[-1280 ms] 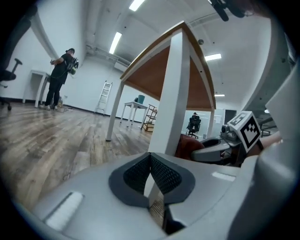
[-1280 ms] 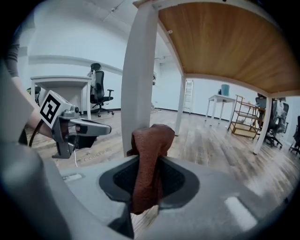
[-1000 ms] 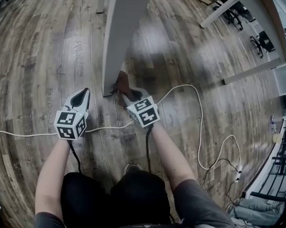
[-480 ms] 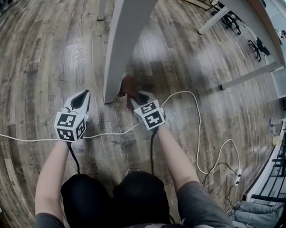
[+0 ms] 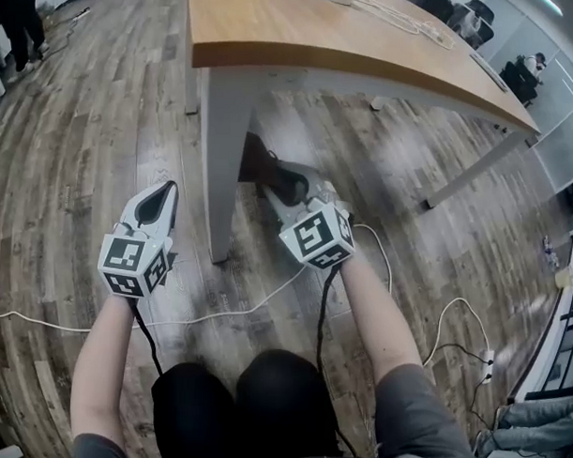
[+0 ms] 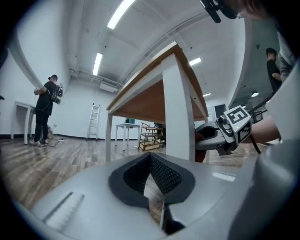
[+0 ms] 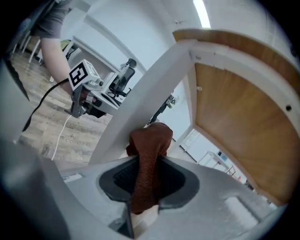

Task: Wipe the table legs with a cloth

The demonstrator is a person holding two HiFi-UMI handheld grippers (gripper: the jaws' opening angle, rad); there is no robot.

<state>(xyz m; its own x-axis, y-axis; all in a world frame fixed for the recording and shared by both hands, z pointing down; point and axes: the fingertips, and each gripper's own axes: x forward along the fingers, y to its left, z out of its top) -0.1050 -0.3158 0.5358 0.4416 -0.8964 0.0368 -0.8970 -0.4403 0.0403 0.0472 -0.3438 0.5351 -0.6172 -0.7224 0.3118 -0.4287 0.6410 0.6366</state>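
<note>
While the right gripper's [image 7: 145,183] fingers are clamped tight on the brown cloth [image 7: 149,157], the left gripper's [image 6: 152,180] fingers are closed together with nothing between them. The cloth runs lengthwise along the right fingers. Its bunched end sticks out past their tips against the right face of the white counter leg [image 5: 219,165], about halfway up. The leg stands upright under the corner of the wooden counter [image 5: 368,43]. The left gripper hovers on the leg's other side, apart from it. Wood floor [image 5: 92,151] lies open round the leg's foot, and a white cable [image 5: 265,300] trails just past it.
</note>
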